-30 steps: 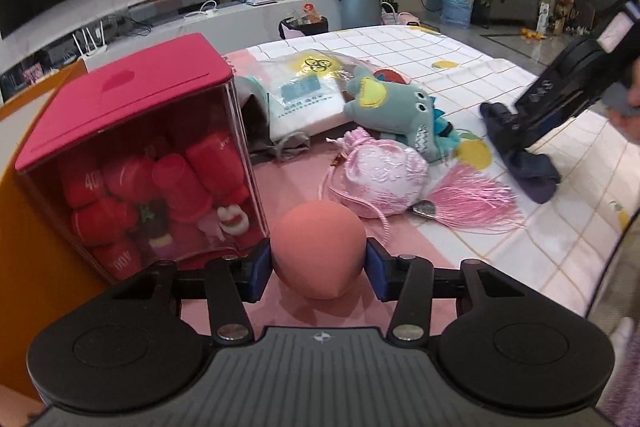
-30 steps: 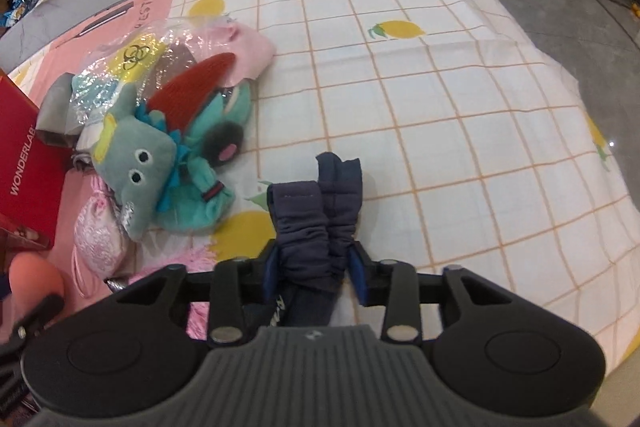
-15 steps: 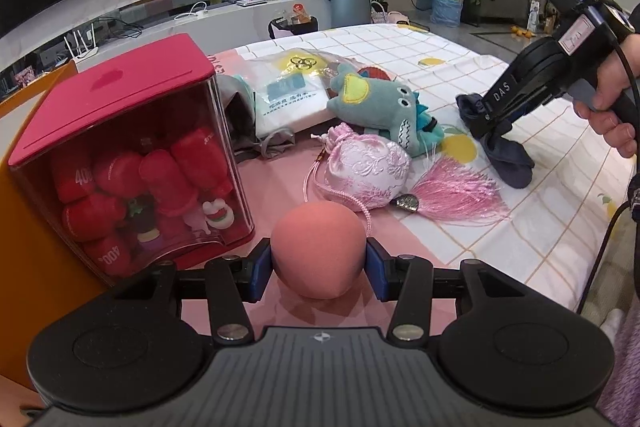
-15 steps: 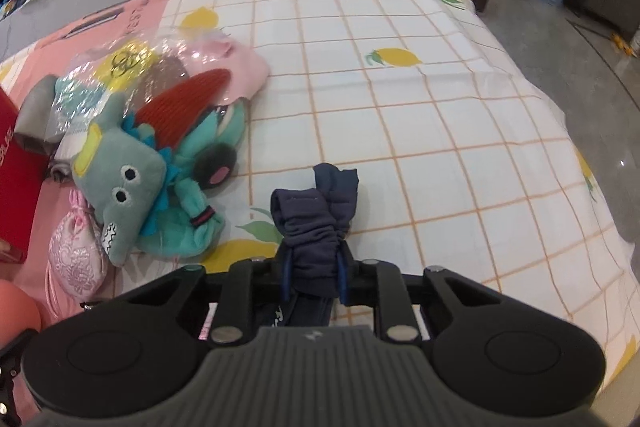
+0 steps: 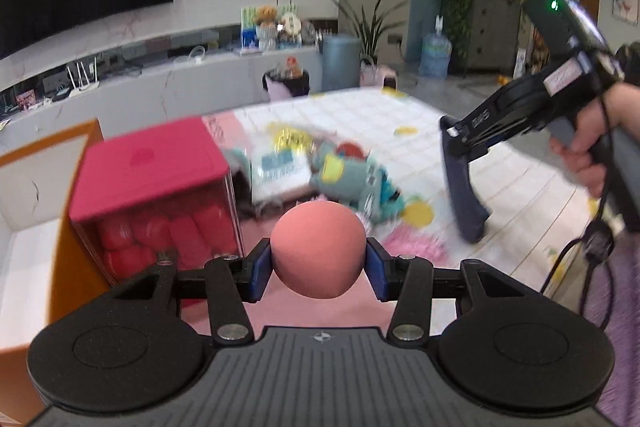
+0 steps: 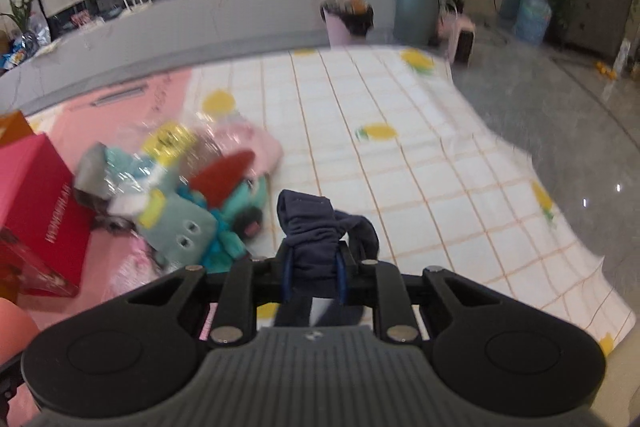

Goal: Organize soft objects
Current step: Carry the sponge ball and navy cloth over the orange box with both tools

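Salmon-pink foam ball [image 5: 319,249], smooth and round, fills the left gripper [image 5: 319,263]; right gripper [image 6: 313,269] pinches a bunched navy sock [image 6: 314,233].

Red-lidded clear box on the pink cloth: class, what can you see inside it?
Through the clear front of the red-lidded box show several red soft rolls, packed close. Blur hides their detail, and the opaque lid covers whatever lies at the top and back.

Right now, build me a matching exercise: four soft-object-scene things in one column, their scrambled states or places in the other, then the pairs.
1. pink ball
2. navy cloth
3. teal plush toy
4. red-lidded box

A. lying on the table
B. clamped in the left hand-held gripper
C. holds red rolled items
D. pinched in the right hand-held gripper

Pairs: 1-B, 2-D, 3-A, 4-C
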Available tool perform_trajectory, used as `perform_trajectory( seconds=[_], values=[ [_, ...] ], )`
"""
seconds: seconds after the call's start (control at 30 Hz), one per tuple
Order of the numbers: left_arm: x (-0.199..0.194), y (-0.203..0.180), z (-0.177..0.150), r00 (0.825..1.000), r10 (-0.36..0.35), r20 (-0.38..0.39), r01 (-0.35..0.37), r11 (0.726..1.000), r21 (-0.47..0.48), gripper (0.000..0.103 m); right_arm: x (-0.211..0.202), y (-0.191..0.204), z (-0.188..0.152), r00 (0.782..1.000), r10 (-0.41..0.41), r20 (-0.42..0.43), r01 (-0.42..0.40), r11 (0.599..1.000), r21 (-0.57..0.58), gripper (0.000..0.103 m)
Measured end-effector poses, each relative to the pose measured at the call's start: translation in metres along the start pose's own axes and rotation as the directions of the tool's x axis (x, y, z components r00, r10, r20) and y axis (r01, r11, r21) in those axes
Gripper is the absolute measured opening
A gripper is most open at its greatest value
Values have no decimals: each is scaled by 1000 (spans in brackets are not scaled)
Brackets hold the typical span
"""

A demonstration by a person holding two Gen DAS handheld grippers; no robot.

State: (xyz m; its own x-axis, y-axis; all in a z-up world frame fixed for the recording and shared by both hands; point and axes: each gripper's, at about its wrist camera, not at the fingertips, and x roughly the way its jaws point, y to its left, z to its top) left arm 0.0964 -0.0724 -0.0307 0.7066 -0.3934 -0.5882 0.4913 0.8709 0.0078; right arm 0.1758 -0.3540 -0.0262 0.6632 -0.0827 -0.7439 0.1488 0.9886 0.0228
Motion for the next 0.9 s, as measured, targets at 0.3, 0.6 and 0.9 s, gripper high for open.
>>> perform_trajectory(
  seconds=[0.3, 0.6, 0.9],
  values=[
    [-42, 4, 26, 993, 32, 113, -28, 999, -34, 55, -74, 46, 6, 979, -45, 201, 67, 993, -102, 19],
    [-78, 24, 53, 975, 134, 177, -127, 991, -51, 55, -153, 127, 27, 908, 1, 418, 112, 963, -244, 19],
    [-130, 79, 76, 910, 320, 264, -321, 946, -41, 55, -211, 223, 42, 837, 267, 478, -30, 894, -447, 19]
  ],
)
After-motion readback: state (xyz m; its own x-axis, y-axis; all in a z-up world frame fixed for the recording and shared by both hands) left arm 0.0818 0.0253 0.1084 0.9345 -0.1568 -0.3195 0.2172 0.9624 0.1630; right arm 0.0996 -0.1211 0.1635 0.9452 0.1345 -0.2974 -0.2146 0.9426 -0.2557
